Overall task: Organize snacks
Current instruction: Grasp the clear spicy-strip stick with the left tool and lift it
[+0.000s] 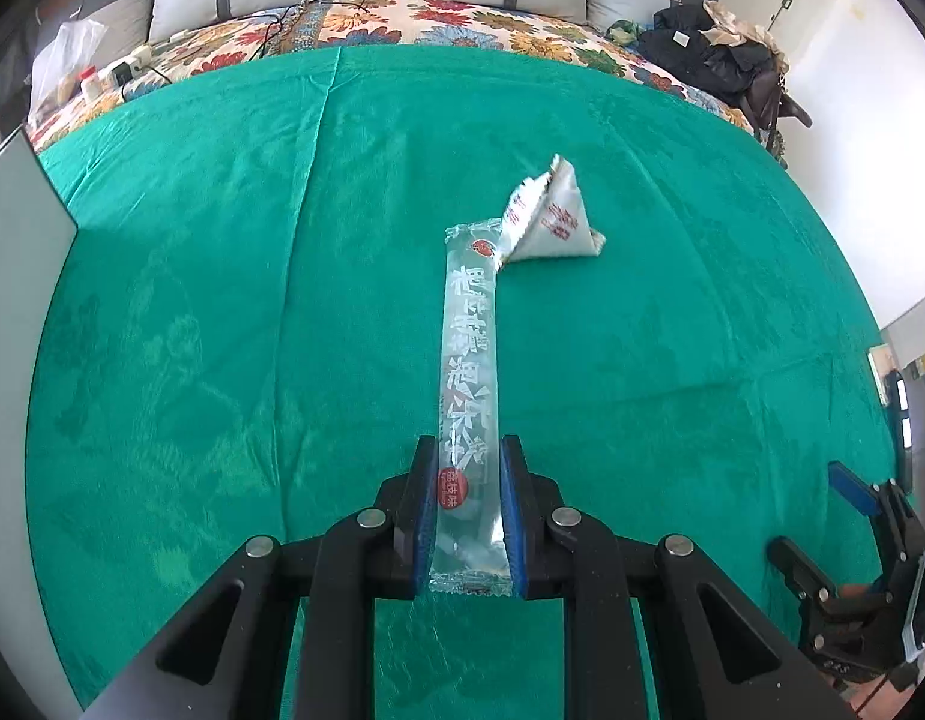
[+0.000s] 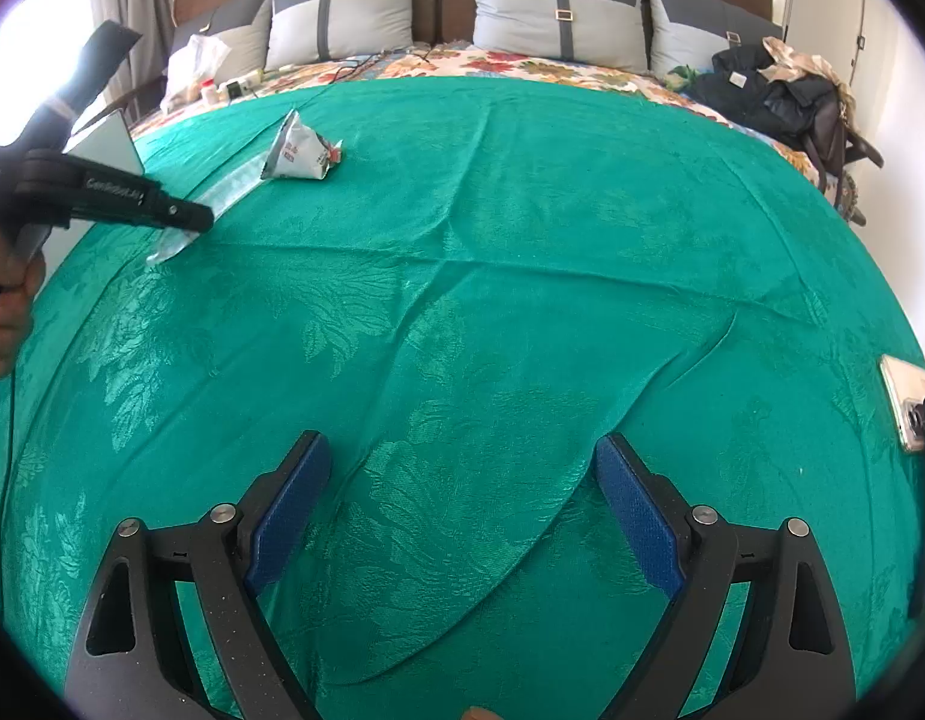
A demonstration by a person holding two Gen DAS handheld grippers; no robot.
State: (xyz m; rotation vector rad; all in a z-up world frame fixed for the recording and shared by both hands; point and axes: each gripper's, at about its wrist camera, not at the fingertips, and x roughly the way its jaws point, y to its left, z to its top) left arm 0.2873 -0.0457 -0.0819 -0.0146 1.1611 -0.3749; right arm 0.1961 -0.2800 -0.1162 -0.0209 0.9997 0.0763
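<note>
Left gripper [image 1: 469, 450] clamps a clear stick-shaped snack pack [image 1: 469, 372]; right gripper [image 2: 462, 474] gapes wide, holding nothing.

The stick's far end touches a white pyramid snack pouch [image 1: 552, 216] on the green cloth [image 1: 222, 300]; its print is hard to read.

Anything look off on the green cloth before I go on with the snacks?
Nothing spilled or torn. One thing: the long clear stick pack, held in the left tool, has its far end right against the white pyramid-shaped packet, maybe tucked under its crimped edge. The right tool hangs open over bare cloth, which is creased.
</note>
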